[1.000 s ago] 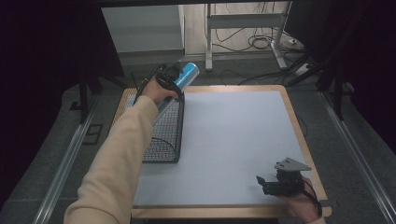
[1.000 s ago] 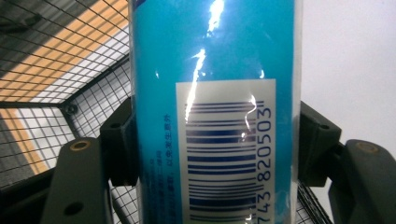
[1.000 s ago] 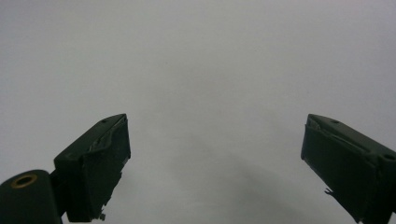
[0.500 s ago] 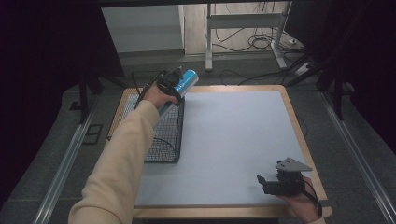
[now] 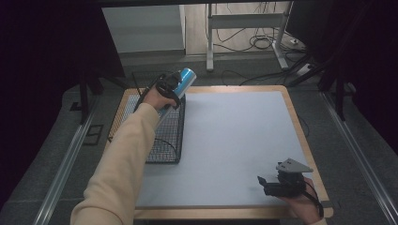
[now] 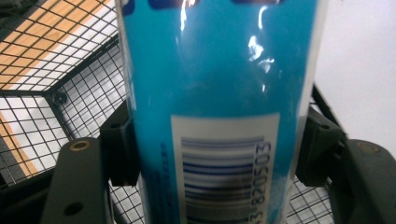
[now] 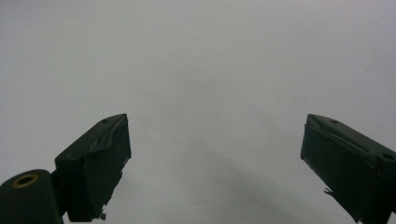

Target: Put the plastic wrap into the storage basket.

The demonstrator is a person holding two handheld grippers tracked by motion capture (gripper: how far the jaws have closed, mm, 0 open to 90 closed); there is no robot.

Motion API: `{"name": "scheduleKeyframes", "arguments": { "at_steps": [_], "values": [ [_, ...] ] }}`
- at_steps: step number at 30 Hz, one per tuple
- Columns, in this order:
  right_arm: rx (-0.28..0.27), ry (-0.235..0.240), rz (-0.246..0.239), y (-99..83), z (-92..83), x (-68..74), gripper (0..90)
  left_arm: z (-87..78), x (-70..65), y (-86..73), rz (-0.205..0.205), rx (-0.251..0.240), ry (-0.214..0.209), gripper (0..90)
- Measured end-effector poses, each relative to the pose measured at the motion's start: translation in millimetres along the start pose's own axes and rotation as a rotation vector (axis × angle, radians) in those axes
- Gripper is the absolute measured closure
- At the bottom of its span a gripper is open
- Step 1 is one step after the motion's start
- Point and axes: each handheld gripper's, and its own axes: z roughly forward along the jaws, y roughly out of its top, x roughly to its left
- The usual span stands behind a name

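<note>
A blue can (image 5: 184, 78) is clamped between the jaws of the left gripper (image 5: 168, 87) and held tilted above the far end of a black wire basket (image 5: 166, 136), near the table's (image 5: 234, 140) far left corner. The basket lies along the left edge. The right gripper (image 5: 270, 183) sits near the table's near right corner, its jaws spread wide apart with nothing between them.

Wire basket (image 5: 162, 136) sits on the table's (image 5: 234, 140) left side.
</note>
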Motion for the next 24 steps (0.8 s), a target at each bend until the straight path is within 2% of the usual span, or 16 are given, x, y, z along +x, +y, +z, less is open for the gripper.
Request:
{"name": "scheduleKeyframes", "arguments": {
  "at_steps": [7, 17, 20, 22, 23, 24],
  "values": [
    [0.003, 0.000, -0.003, -0.1, 0.6, 0.2, 8.4, 11.2, 0.9, -0.5, 0.020, 0.021, 0.027, 31.3],
    [-0.001, 0.000, -0.004, -0.1, -0.2, 0.6, 8.4, 16.3, 1.5, -2.8, -0.015, -0.002, 0.058, 30.8],
    [-0.002, 0.000, -0.004, -0.1, -0.6, 0.8, 8.4, 13.6, 0.8, -3.5, 0.001, -0.005, 0.060, 27.0],
    [-0.002, -0.001, -0.004, 0.0, -0.8, 0.7, 8.4, 10.8, -2.7, -4.8, 0.026, -0.009, 0.069, 19.8],
    [-0.002, -0.001, -0.003, 0.1, -0.8, 0.7, 8.4, 10.8, -2.7, -4.8, 0.026, -0.009, 0.069, 16.2],
    [-0.002, -0.001, -0.003, 0.1, -0.8, 0.7, 8.4, 9.3, -3.9, -5.4, 0.024, -0.014, 0.086, 16.2]
  ]
}}
